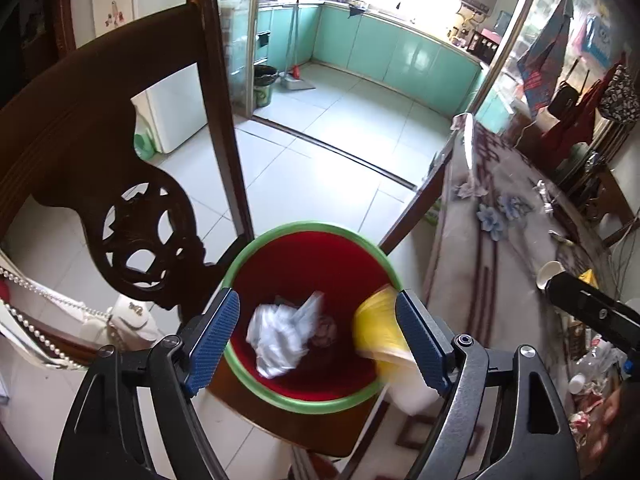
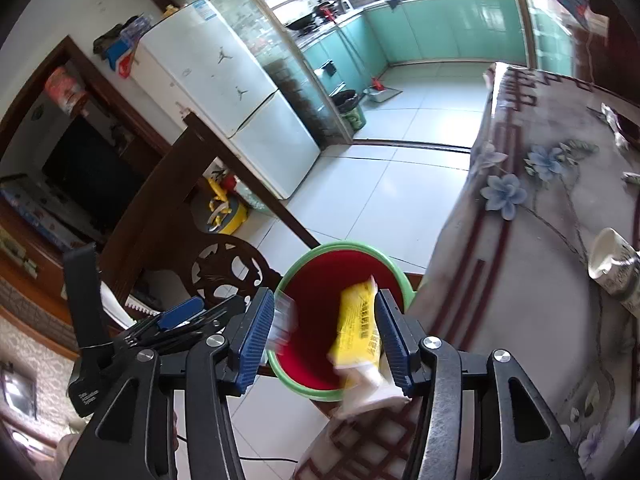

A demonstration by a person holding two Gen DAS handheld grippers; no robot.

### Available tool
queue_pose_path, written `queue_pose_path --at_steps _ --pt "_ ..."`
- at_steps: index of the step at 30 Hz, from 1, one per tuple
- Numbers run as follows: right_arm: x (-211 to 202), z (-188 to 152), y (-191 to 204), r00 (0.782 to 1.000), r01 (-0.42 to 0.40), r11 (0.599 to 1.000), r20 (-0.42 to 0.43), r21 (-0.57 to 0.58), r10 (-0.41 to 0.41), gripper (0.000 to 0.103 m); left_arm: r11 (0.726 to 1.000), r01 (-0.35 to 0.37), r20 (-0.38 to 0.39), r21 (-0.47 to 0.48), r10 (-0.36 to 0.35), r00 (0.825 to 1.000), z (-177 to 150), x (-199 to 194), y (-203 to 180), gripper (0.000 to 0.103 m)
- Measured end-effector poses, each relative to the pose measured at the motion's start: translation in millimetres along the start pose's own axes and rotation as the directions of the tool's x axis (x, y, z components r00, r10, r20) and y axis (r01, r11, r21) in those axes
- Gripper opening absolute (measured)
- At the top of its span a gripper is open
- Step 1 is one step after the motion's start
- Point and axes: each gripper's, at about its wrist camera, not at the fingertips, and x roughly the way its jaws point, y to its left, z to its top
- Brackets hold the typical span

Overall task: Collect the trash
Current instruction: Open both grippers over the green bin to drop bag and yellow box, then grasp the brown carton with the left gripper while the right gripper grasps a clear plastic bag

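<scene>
A red bin with a green rim (image 1: 280, 232) (image 2: 340, 246) stands on a chair seat beside the table. My left gripper (image 1: 318, 340) is open right above it, empty. Crumpled white-blue trash (image 1: 284, 334) lies in the bin. A yellow wrapper (image 1: 380, 328) (image 2: 358, 326) is blurred over the bin's right side, against the inner face of my right gripper's right finger (image 2: 394, 336). My right gripper (image 2: 324, 334) is open over the bin. A clear scrap (image 2: 282, 320) blurs by its left finger.
A carved dark wooden chair back (image 1: 132, 184) rises left of the bin. The table with a floral cloth (image 2: 540, 216) is on the right, carrying a paper cup (image 2: 610, 260) and scraps of litter. Tiled floor (image 1: 320, 140) and a kitchen lie beyond.
</scene>
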Motion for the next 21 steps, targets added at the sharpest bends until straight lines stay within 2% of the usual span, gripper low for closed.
queue_pose_path --at_steps 4,9,14,16,20,21 --pt "-20 -5 -7 0.999 0.040 0.999 0.014 -0.006 -0.039 0.051 0.999 0.016 0.007 0.030 -0.016 1.000 -2 -5 -12 0.080" --pt "-59 -16 -27 0.990 0.130 0.991 0.060 -0.008 -0.129 0.051 0.996 0.042 0.003 0.077 -0.042 0.999 -7 -6 -36 0.080" --pt "-110 -31 -74 0.967 0.234 0.971 0.086 0.053 -0.238 0.051 0.989 0.083 -0.014 0.126 -0.082 0.997 -13 -5 -68 0.080" --pt "-131 -39 -97 0.954 0.275 0.956 0.095 0.103 -0.285 0.051 0.982 0.097 -0.017 0.161 -0.096 0.995 -16 -6 -85 0.080" --pt "-192 -63 -163 0.895 0.394 0.884 0.112 0.254 -0.431 0.051 0.973 0.121 -0.029 0.196 -0.117 0.993 -24 -8 -109 0.080" --pt "-207 -70 -180 0.872 0.431 0.855 0.109 0.290 -0.477 0.051 0.971 0.128 -0.035 0.202 -0.123 0.992 -26 -8 -116 0.080"
